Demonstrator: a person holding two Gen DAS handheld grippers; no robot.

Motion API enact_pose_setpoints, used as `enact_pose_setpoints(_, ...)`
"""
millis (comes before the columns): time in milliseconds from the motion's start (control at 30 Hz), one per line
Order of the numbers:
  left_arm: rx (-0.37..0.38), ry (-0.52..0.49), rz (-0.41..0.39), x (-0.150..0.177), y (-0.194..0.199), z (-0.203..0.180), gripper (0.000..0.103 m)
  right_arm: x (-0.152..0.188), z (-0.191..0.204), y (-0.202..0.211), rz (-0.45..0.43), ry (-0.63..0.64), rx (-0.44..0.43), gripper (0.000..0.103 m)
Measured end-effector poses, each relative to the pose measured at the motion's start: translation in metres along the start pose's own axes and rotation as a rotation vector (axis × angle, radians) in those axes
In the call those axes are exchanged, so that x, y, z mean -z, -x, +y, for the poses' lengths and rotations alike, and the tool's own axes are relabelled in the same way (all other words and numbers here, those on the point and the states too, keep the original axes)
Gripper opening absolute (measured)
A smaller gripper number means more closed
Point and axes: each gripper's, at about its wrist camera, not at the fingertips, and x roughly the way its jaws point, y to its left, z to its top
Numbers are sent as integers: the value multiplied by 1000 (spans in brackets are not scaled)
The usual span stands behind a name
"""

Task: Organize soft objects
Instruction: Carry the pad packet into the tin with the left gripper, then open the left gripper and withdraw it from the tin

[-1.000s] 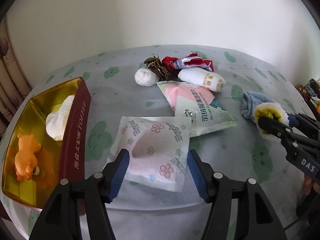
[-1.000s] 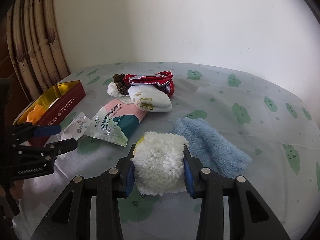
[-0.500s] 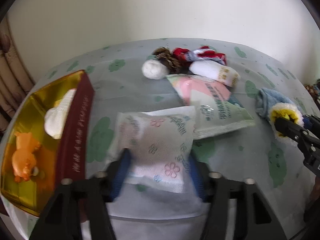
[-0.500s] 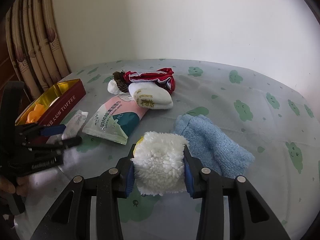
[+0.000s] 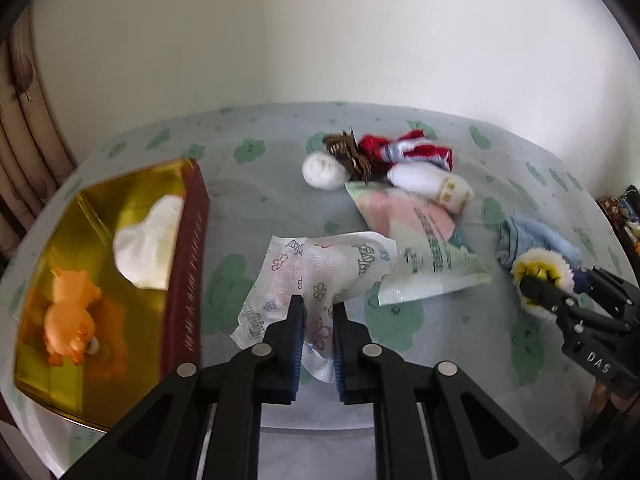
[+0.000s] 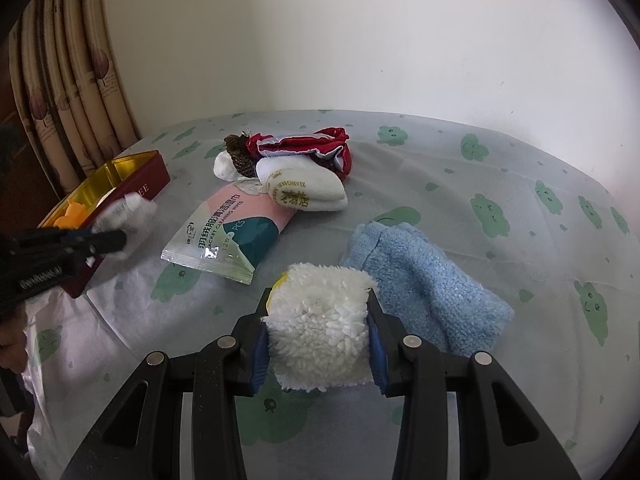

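Observation:
My left gripper (image 5: 317, 312) is shut on a white flower-print tissue pack (image 5: 320, 272) and holds it lifted beside the red and gold tin (image 5: 188, 264). The pack also shows in the right wrist view (image 6: 128, 216). The tin holds an orange toy (image 5: 72, 320) and a white cloth (image 5: 148, 240). My right gripper (image 6: 320, 316) is shut on a white fluffy pad (image 6: 320, 332) with a yellow edge, just left of a blue towel (image 6: 424, 280). The pad also shows in the left wrist view (image 5: 540, 268).
A pink and green wipes packet (image 6: 228, 232) lies mid-table. Behind it lie a rolled white towel (image 6: 304, 190), a red garment (image 6: 308, 148), a brown item (image 6: 238, 154) and a white ball (image 5: 324, 170). Curtains (image 6: 68, 92) hang at the left.
My left gripper closed on the tissue pack, crumpled it and lifted it off the table. My right gripper stayed shut on the fluffy pad and barely moved.

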Motion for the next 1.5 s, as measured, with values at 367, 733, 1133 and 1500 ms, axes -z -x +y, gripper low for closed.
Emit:
enact_pose_setpoints(367, -37, 17, -63, -20, 35, 20, 13, 1, 2, -2, 11, 5, 6, 38)
enact_pose_setpoints(733, -160, 95, -75, -23, 48, 70, 13, 1, 3, -4, 11, 8, 13, 38)
enact_pose_setpoints(1133, -267, 166, -52, -17, 41, 120, 13, 0, 3, -4, 14, 7, 14, 38)
enact_pose_setpoints(1500, -333, 204, -27, -21, 28, 159, 13, 0, 3, -4, 16, 6, 14, 38)
